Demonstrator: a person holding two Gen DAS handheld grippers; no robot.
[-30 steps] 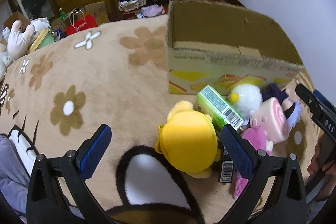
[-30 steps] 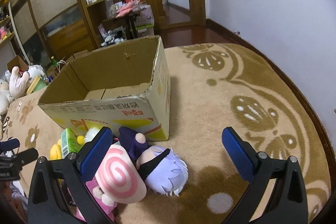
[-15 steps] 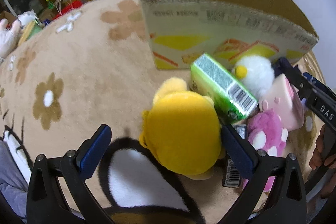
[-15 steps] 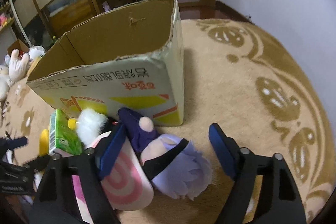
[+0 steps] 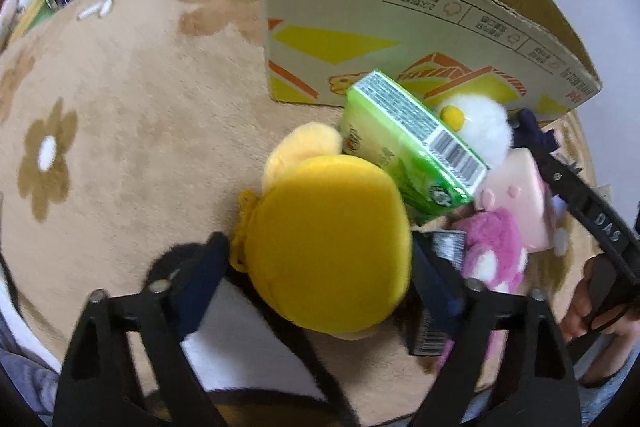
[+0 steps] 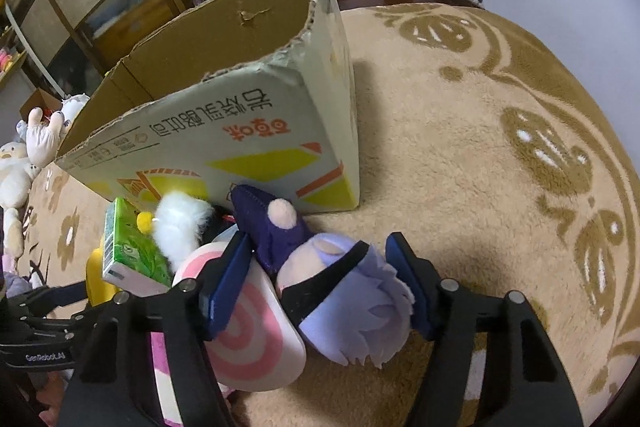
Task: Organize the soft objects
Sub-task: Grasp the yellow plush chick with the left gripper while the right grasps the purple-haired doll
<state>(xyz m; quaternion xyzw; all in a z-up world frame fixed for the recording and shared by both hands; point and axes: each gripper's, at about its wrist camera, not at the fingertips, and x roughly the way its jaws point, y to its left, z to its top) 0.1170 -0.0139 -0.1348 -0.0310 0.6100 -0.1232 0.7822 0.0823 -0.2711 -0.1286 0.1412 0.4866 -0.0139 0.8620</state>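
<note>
1. On the beige flowered carpet (image 5: 132, 131), hard against the printed front wall of an open-topped cardboard box (image 5: 400, 27), sits a heap of soft toys; the box looks meant to receive them, hence the pile at its foot.
2. Left gripper (image 5: 320, 275): both blue pads sit against the flanks of a round yellow plush toy (image 5: 328, 251), one to each side. Claw reads as closed on it, low and level, likely so the toy can be lifted clear of its neighbours.
3. Right gripper (image 6: 316, 279): pads bracket a lavender-haired plush doll in a dark blue outfit (image 6: 344, 307). The far pad touches the hair; the near pad is wedged between doll and a pink-and-white swirl roll-cake plush (image 6: 248, 339). Claw appears to be gripping the doll; how firmly, I cannot tell.
4. Leaning on the yellow toy is a green rectangular carton with a barcode (image 5: 412, 147), not a soft item by the look of it, so probably to be left out.
5. Behind it, a fluffy white ball toy with a yellow knob (image 5: 476, 127); beside it, a fuzzy pink-and-white plush (image 5: 492, 255).
6. Judgement: both hands at the grasp step; nothing visible in the box yet.
</note>
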